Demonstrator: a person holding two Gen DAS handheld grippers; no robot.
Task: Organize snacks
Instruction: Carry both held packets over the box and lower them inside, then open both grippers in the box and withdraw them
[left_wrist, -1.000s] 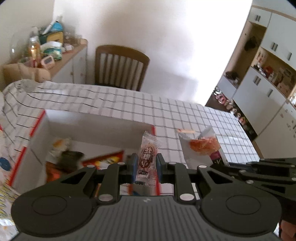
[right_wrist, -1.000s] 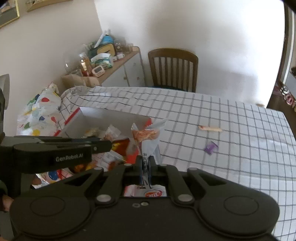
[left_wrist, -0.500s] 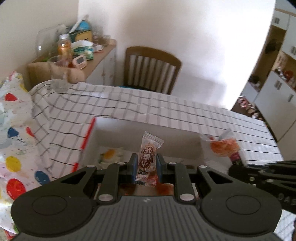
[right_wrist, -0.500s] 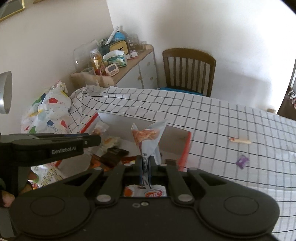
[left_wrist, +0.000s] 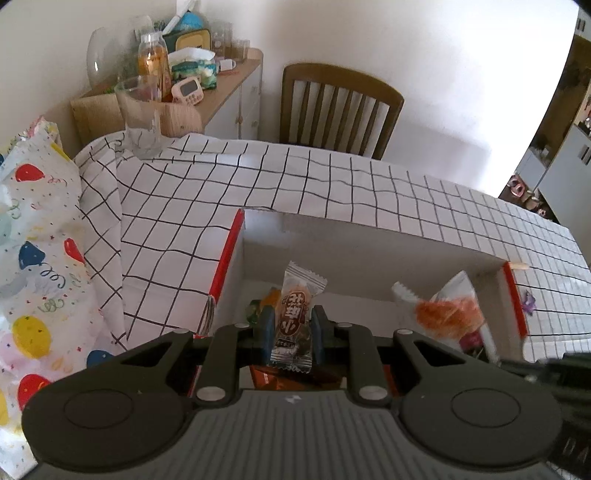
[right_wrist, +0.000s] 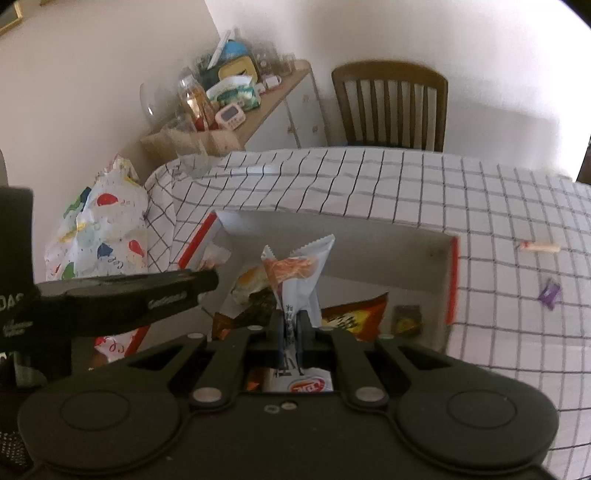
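My left gripper (left_wrist: 290, 325) is shut on a small brown snack packet (left_wrist: 295, 314) with white characters, held upright over the open white box (left_wrist: 369, 236) with red edges. My right gripper (right_wrist: 290, 328) is shut on a white and orange snack packet (right_wrist: 299, 273), also over the box (right_wrist: 388, 258); this packet shows at the right of the left wrist view (left_wrist: 447, 314). The left gripper's body crosses the left of the right wrist view (right_wrist: 122, 295). Several snack packets lie inside the box, among them an orange bag (right_wrist: 354, 317).
The box sits on a table with a black-grid white cloth (left_wrist: 332, 177). A small stick snack (right_wrist: 539, 246) and a purple wrapper (right_wrist: 549, 293) lie on the cloth right of the box. A balloon-print bag (left_wrist: 33, 258), a glass (left_wrist: 138, 114), a cluttered sideboard and a wooden chair (left_wrist: 340, 107) stand around.
Both grippers have moved left with their packets and now hang over the box interior. The stick snack and purple wrapper have shifted to the right in view.
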